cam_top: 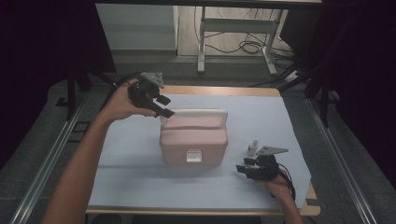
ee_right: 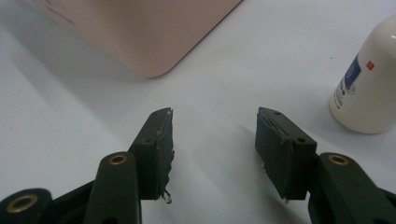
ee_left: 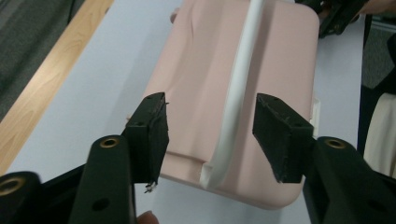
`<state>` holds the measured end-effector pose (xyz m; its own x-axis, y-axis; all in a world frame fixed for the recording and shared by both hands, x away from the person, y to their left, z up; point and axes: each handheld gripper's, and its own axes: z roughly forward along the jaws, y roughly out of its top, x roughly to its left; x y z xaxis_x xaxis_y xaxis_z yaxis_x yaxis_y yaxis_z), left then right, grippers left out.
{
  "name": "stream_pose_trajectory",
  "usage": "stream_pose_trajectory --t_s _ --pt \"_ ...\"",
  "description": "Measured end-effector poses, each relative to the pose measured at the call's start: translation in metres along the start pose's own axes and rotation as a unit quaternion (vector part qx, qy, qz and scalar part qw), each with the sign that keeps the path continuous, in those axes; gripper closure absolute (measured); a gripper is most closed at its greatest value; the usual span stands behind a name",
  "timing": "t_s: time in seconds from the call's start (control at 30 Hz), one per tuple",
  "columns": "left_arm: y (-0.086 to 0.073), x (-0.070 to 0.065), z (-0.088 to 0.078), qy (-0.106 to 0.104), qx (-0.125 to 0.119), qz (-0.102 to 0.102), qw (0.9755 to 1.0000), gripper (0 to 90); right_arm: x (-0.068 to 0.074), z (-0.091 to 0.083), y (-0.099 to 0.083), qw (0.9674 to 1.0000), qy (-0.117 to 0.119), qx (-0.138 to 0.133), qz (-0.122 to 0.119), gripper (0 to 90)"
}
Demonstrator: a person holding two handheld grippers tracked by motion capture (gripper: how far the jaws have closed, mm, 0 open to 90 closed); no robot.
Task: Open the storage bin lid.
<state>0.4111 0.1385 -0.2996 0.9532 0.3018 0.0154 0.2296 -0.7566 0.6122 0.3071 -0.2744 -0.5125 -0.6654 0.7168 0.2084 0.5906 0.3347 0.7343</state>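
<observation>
Over the table's far left edge, the left gripper (ee_left: pixel 210 135) hovered spread above the pink case's (cam_top: pixel 194 140) white handle (ee_left: pixel 238 88); the right gripper (ee_right: pixel 215 154) gaped beside a small white bottle (ee_right: pixel 366 88).

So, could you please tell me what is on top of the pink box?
A white handle lies along the closed lid of the pink box, with the left claw open around it. The box's contents are hidden by the lid.
</observation>
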Motion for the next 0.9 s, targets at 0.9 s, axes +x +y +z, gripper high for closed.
stream_pose_trajectory --t_s 0.9 --pt "0.021 -0.003 0.031 -0.039 0.081 0.067 0.9937 79.8 -0.001 0.000 0.000 1.0000 -0.005 -0.002 0.005 46.7"
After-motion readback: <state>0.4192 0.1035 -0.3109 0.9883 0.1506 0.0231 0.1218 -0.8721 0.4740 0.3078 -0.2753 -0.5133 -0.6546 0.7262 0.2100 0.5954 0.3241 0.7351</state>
